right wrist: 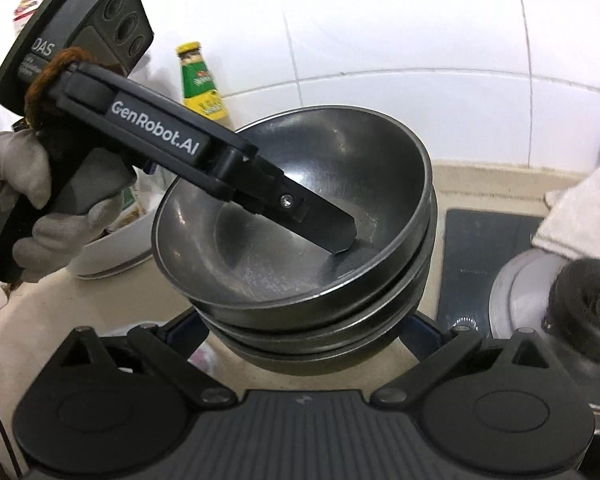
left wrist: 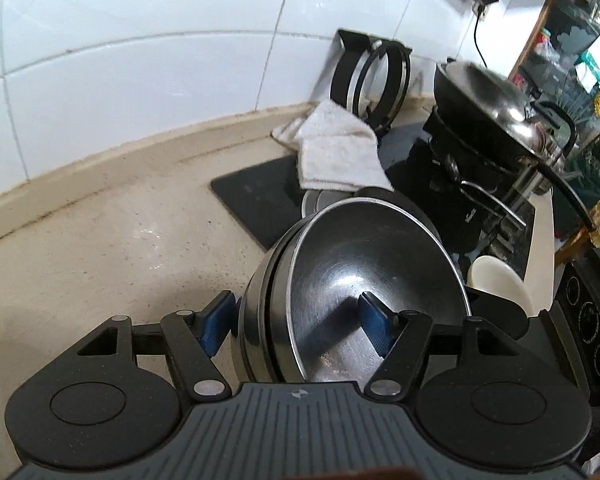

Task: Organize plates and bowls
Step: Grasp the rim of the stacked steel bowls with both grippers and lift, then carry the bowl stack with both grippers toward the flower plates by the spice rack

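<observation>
Gloved hand (right wrist: 32,204) at the far left holds the left gripper (left wrist: 296,322), whose jaws clamp the wall of the stacked steel bowls (right wrist: 300,216), one finger (right wrist: 324,226) inside and one outside. The stack hangs tilted above the beige counter (left wrist: 100,248). Below it the right gripper (right wrist: 308,326) straddles the stack's base; whether it presses I cannot tell, and a white towel (right wrist: 580,216) lies to the right.
</observation>
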`<state>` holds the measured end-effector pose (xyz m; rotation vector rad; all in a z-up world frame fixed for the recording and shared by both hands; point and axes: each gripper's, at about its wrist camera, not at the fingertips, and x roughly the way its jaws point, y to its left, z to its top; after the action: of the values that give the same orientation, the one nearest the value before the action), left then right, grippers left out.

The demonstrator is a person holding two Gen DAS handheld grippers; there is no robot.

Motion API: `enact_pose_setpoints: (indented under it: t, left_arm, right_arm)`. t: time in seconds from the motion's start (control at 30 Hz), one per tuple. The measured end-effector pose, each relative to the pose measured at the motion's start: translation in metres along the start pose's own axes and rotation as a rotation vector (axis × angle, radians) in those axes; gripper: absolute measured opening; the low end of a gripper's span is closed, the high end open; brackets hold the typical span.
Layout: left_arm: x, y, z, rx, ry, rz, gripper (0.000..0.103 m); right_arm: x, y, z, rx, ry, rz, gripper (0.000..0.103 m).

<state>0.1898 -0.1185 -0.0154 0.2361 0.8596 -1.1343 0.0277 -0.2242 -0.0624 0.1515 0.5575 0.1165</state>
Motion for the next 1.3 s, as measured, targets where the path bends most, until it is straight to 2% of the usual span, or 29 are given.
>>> enact_pose_setpoints:
  t: [0.33, 0.73, 1.0, 1.3]
  left_arm:
    - [-0.045, -0.017, -0.026, -0.059, -0.061, 0.077, 0.073]
    - [-0.088, -0.035, -0.061, -0.129, -0.108, 0.195, 0.074]
    - [-0.099, -0.035, -0.089, -0.183, -0.093, 0.223, 0.074]
    - [-0.11, -0.035, -0.103, -0.213, -0.103, 0.247, 0.074]
  right_arm:
    - [-0.018, 0.024, -0.003, -0.062, -0.011, 0.047, 0.099]
    - [-0.039, 0.063, 0.0, -0.15, -0.002, 0.143, 0.099]
    - [-0.038, 0.084, -0.009, -0.179, 0.044, 0.204, 0.099]
    - [-0.037, 0.092, -0.011, -0.179, 0.063, 0.237, 0.099]
